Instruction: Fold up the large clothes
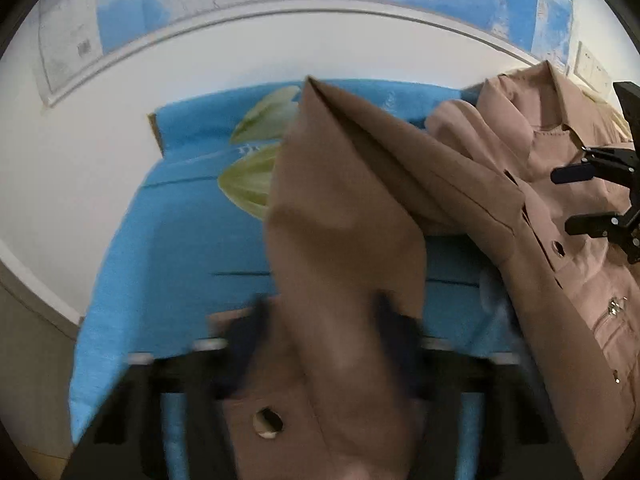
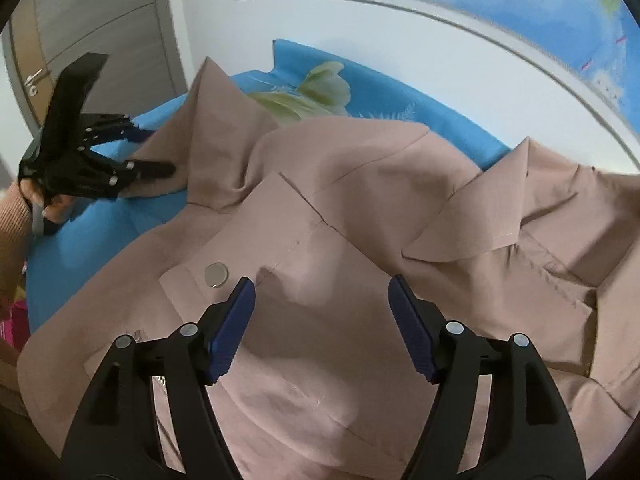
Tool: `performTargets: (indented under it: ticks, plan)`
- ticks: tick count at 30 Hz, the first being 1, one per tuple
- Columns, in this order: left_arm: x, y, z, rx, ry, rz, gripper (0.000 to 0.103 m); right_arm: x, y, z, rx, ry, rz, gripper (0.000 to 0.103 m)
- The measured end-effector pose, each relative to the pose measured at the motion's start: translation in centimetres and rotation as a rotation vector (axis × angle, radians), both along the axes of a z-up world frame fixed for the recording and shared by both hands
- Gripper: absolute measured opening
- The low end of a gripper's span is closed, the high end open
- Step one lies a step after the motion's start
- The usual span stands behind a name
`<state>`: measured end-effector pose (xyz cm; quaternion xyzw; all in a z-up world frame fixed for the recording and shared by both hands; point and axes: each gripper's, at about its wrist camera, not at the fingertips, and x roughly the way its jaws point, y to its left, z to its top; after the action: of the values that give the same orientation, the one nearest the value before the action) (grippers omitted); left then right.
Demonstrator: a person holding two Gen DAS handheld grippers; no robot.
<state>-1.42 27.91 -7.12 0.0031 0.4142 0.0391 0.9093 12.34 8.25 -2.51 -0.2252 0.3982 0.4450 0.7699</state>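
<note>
Our left gripper (image 1: 320,320) pinches the tan coat's (image 2: 320,208) sleeve (image 1: 344,208), which blocks the blue cloth (image 1: 168,232); our right gripper (image 2: 322,320) hangs open above the coat.

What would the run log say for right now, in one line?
left gripper: shut on coat sleeve | right gripper: open, over coat front | fold: not finished

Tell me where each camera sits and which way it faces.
Left wrist: on the left gripper, looking down along its fingers at the sleeve clamped between them; right gripper at the right edge.
Right wrist: on the open right gripper, looking down over the coat; the person's hand shows at left.
Shared: coat, blue sheet, wall map.
</note>
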Motion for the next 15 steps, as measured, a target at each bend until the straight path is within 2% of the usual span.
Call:
performTargets:
  ticks: [1, 3, 4, 6, 7, 8, 10, 11, 13, 15]
  plan:
    - [-0.2, 0.4, 0.6, 0.006, -0.01, 0.022, 0.01, 0.1, -0.1, -0.1, 0.004, 0.016, -0.005, 0.069]
    - [-1.2, 1.5, 2.5, 0.086, -0.073, 0.115, 0.002, 0.4, -0.6, -0.2, 0.026, 0.039, -0.021, 0.069]
    - [-2.6, 2.4, 4.3, 0.138, -0.14, 0.179, 0.002, 0.5, -0.8, -0.1, 0.036, 0.048, -0.031, 0.069]
    - [-4.6, 4.0, 6.6, 0.176, -0.213, 0.275, 0.002, 0.8, -1.1, 0.0, 0.061, 0.055, -0.049, 0.069]
    - [-6.4, 4.7, 7.8, 0.228, -0.268, 0.324, 0.004, 0.9, -1.2, 0.0, 0.071, 0.061, -0.053, 0.069]
    - [-7.2, 4.9, 8.1, 0.254, -0.282, 0.335, 0.006, 1.2, -0.9, -0.2, 0.081, 0.068, -0.055, 0.069]
    - [-7.9, 5.2, 7.3, 0.279, -0.238, 0.37, 0.012, 1.5, -0.2, -0.6, 0.083, 0.075, -0.06, 0.069]
    - [-8.1, 5.6, 6.2, 0.275, -0.187, 0.389, 0.013, 1.3, -0.5, -0.4, 0.081, 0.081, -0.058, 0.069]
    - [-8.4, 6.1, 3.8, 0.218, -0.105, 0.378, 0.015, 1.2, 0.3, -0.7, 0.078, 0.089, -0.045, 0.069]
    - [-9.5, 7.0, 1.9, 0.065, -0.064, 0.373, 0.038, 0.9, 1.5, -1.0, 0.066, 0.08, -0.019, 0.069]
